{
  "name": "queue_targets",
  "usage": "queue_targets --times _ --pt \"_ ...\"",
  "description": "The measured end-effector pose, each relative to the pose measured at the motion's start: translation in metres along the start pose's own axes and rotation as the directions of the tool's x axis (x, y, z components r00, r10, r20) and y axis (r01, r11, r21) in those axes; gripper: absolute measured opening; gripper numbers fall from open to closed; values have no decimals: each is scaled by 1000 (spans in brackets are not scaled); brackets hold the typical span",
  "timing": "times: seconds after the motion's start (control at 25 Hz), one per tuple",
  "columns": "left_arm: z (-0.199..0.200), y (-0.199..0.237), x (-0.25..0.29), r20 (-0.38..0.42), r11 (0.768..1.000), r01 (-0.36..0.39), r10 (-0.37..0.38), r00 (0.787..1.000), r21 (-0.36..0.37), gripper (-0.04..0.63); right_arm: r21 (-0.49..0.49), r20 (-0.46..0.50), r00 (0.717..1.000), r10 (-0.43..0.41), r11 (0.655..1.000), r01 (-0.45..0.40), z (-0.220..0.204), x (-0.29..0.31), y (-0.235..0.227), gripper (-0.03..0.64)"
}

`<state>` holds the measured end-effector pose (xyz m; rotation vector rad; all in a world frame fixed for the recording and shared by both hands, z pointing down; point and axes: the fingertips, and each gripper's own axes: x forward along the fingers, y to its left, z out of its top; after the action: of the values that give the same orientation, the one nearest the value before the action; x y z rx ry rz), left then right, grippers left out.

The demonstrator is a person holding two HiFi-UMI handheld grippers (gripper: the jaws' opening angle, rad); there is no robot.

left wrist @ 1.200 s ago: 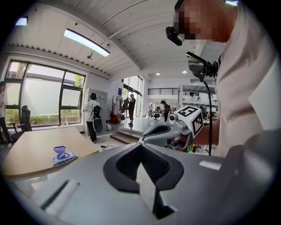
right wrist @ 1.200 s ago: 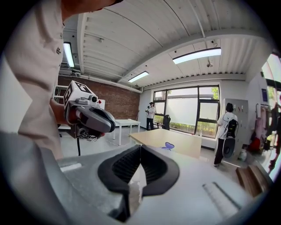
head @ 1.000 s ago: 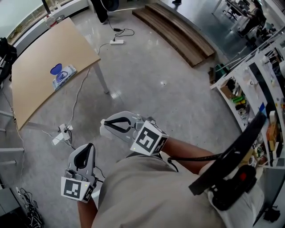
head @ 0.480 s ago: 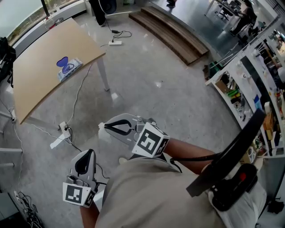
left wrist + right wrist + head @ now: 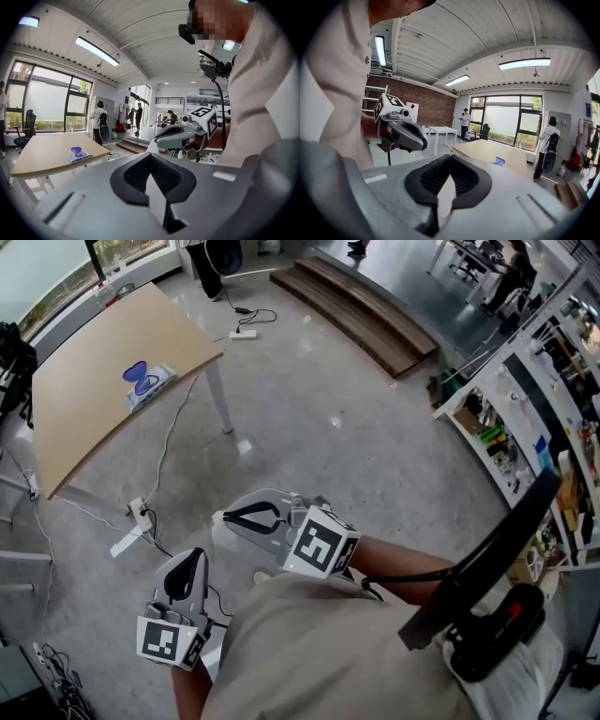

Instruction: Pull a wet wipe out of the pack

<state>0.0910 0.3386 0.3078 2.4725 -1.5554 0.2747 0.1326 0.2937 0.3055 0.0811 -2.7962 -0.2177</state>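
The left hand-held gripper (image 5: 190,561) hangs low by the person's hip. Its jaws are drawn narrow, tip against tip, with nothing between them. In its own view the dark pads (image 5: 126,178) meet in a point at the front. The right hand-held gripper (image 5: 221,517) sits just beside it, at about 1 o'clock from it in the head view. It is held before the person's waist with its tips turned toward 9 o'clock. Its jaws are closed and empty too, and its pads (image 5: 418,183) touch at the front.

The pack of wet wipes (image 5: 150,387) is nowhere near either one. It lies on the pale wooden tabletop (image 5: 84,423) at roughly 11 o'clock from the two grippers, well apart from them across a stretch of grey floor (image 5: 328,446). It rests close to the tabletop edge at the end where a white leg (image 5: 218,401) stands. Its blue lid (image 5: 137,372) is flipped open. From here I cannot tell whether a wipe sticks out.

Cables (image 5: 164,442) trail over the floor beneath the tabletop, and a white power strip (image 5: 242,334) lies beyond it at 12 o'clock. Wooden steps (image 5: 361,310) run off at 1 o'clock, and cluttered shelves (image 5: 525,427) line the wall at 3 o'clock. In the left gripper view a person (image 5: 99,123) stands by the windows past the tabletop.
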Motion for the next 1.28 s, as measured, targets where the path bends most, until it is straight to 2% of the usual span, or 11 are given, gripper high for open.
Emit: queue_targets --times 0.12,0.24,0.4,0.52,0.68,0.96,1.28 --pt "13 -11 11 21 1000 2 -2 1000 6 6 -8 13 1000 22 1000 -22 4 -12 -3 6" --pt "18 -21 17 2 1000 3 -3 1000 17 6 -11 32 999 29 1000 -29 2 -20 -5 6" --pt "24 -25 25 5 999 -31 31 1000 -25 6 -17 40 999 36 999 -35 -1 -29 -10 6" --pt "20 -41 32 -11 1000 11 -11 1000 3 6 -17 38 998 41 999 -40 0 -41 -12 6" --pt "25 -42 40 -11 1000 -21 21 1000 -5 6 -21 52 998 36 999 -35 -9 -46 -16 6" --pt "26 -59 49 -4 999 -9 9 1000 32 6 -22 70 997 43 999 -41 -14 -65 -19 6" --pt "25 -61 54 -36 999 -36 36 999 4 6 -22 71 996 49 999 -48 -14 -74 -24 6"
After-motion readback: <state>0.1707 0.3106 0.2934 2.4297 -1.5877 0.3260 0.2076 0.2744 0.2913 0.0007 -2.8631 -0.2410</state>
